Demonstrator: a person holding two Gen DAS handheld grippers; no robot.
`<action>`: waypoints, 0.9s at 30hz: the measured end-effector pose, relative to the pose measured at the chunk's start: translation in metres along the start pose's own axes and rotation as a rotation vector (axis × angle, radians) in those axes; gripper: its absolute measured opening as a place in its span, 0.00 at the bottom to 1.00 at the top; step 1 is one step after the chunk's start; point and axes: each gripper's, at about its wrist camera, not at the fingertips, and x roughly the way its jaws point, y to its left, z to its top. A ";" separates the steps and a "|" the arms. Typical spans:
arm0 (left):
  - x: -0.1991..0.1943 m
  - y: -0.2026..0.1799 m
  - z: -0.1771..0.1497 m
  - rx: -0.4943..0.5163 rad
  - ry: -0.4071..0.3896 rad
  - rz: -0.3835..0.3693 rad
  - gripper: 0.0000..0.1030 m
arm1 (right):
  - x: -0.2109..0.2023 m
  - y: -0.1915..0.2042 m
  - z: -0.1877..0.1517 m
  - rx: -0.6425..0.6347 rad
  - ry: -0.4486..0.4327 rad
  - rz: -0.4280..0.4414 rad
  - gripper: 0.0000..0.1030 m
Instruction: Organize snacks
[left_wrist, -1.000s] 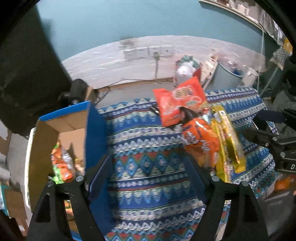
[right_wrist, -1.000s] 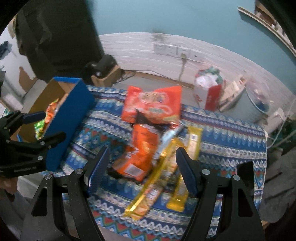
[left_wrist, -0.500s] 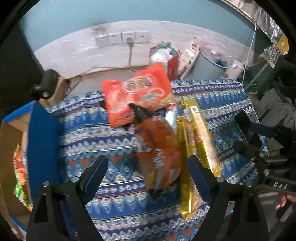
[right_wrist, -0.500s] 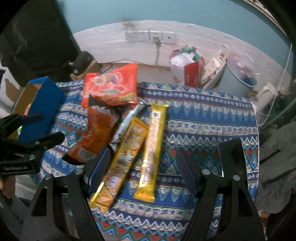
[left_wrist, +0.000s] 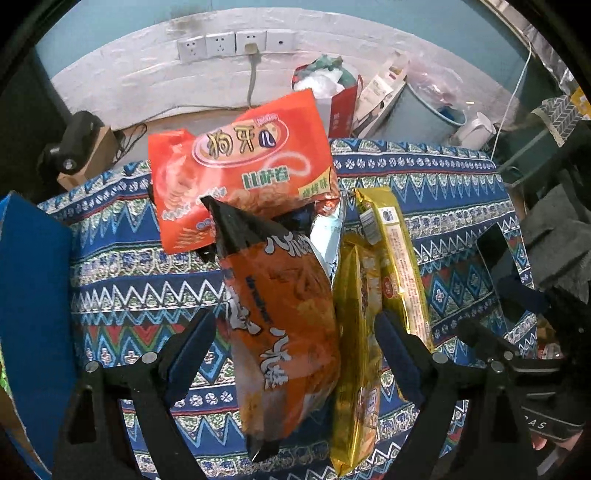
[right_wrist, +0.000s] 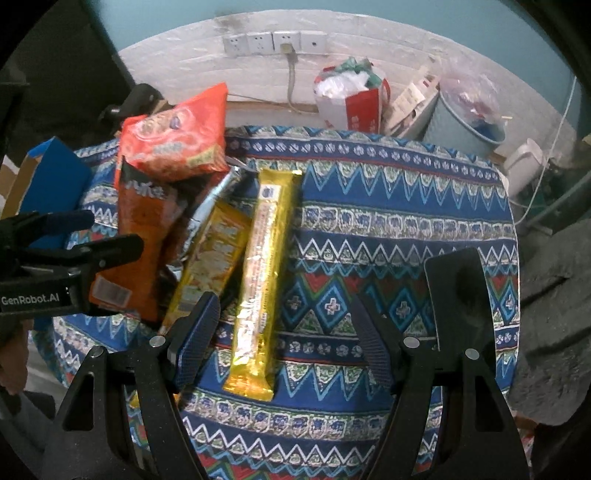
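Snacks lie in a pile on a patterned blue cloth (left_wrist: 147, 273). A red-orange bag (left_wrist: 240, 173) lies farthest, an orange-and-black bag (left_wrist: 284, 314) overlaps it, a silver pack (left_wrist: 328, 232) peeks out between, and two long gold packs (left_wrist: 356, 332) (left_wrist: 402, 266) lie to the right. My left gripper (left_wrist: 295, 354) is open, its jaws on either side of the orange-and-black bag. My right gripper (right_wrist: 284, 339) is open over the long gold pack (right_wrist: 264, 280). The other gold pack (right_wrist: 210, 251) and the bags (right_wrist: 147, 229) lie left of it.
A blue cardboard box (left_wrist: 33, 317) stands at the cloth's left edge. A black phone (right_wrist: 458, 295) lies on the cloth at the right. Behind the table are a red-and-white bag (right_wrist: 354, 99), a grey bin (right_wrist: 465, 122) and wall sockets (right_wrist: 275, 42).
Both grippers have swung from the box side toward the snack pile and come closer. The left now straddles the orange-and-black bag; the right sits over the long gold pack. Both stay open.
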 end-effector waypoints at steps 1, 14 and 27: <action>0.003 0.000 0.001 0.002 0.005 0.002 0.86 | 0.002 0.000 0.000 0.001 0.004 -0.001 0.70; 0.039 -0.002 -0.009 0.111 0.083 0.076 0.67 | 0.037 0.001 0.004 0.006 0.048 0.005 0.70; 0.032 0.029 -0.035 0.115 0.080 0.064 0.43 | 0.075 0.007 0.015 0.003 0.069 -0.003 0.70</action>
